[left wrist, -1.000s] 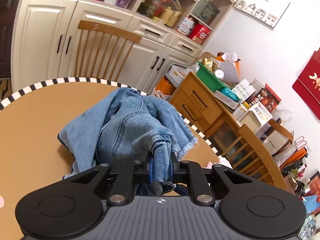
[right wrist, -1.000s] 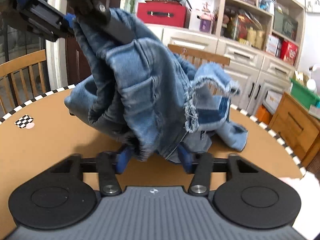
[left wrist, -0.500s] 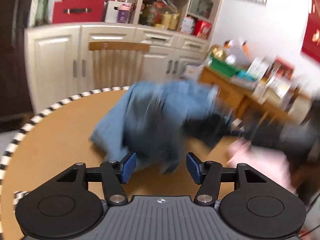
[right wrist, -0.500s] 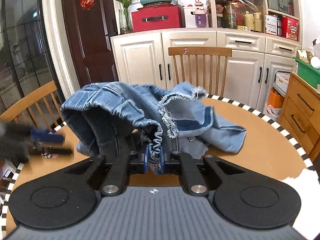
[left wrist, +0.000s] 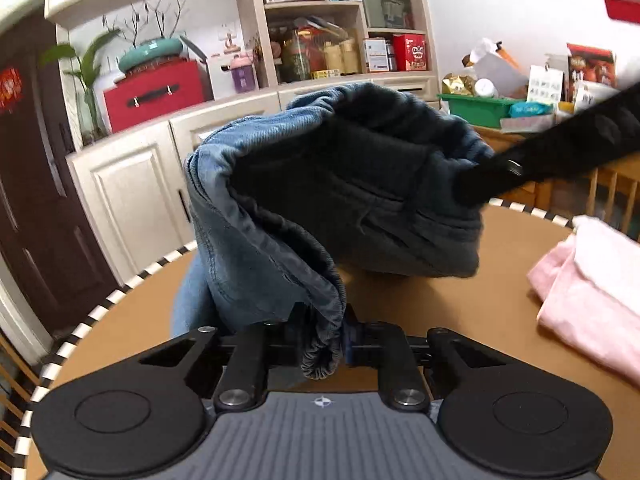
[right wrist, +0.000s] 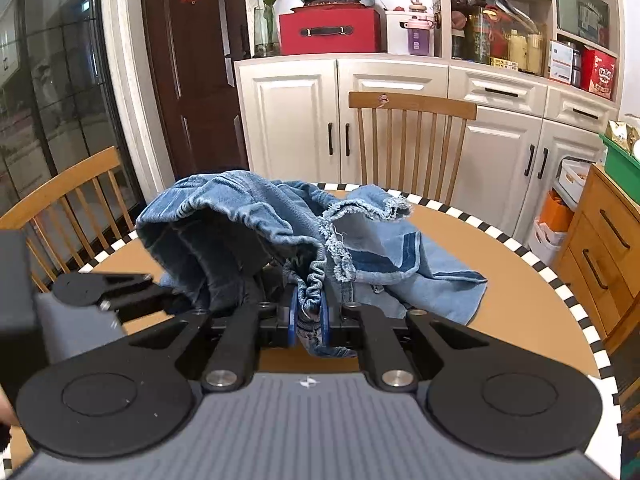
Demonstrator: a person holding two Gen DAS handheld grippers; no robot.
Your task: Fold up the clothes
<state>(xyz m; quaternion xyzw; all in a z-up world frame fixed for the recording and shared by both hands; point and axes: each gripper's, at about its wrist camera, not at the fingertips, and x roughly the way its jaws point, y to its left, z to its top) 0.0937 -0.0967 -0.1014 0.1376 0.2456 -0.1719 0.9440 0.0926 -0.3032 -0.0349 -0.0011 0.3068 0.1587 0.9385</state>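
Observation:
A pair of blue denim shorts (right wrist: 280, 232) with frayed hems lies bunched on the round tan table (right wrist: 520, 300). My right gripper (right wrist: 309, 322) is shut on the elastic waistband. My left gripper (left wrist: 322, 346) is shut on another part of the waistband of the shorts (left wrist: 280, 216) and holds it up, so the waist opening gapes between the two grippers. The right gripper also shows in the left wrist view (left wrist: 472, 188) at the far side of the opening. The left gripper shows in the right wrist view (right wrist: 176, 294), low at the left.
A folded pink cloth (left wrist: 592, 292) lies on the table at the right. Wooden chairs (right wrist: 412, 140) stand around the table, one behind and one (right wrist: 68, 200) at the left. White cabinets (right wrist: 300, 120) and a wooden drawer unit (right wrist: 604, 248) stand behind.
The left gripper let go of the shorts, opened, then shut again on the waistband. The right gripper shut on the waistband. The shorts now hang open between both grippers.

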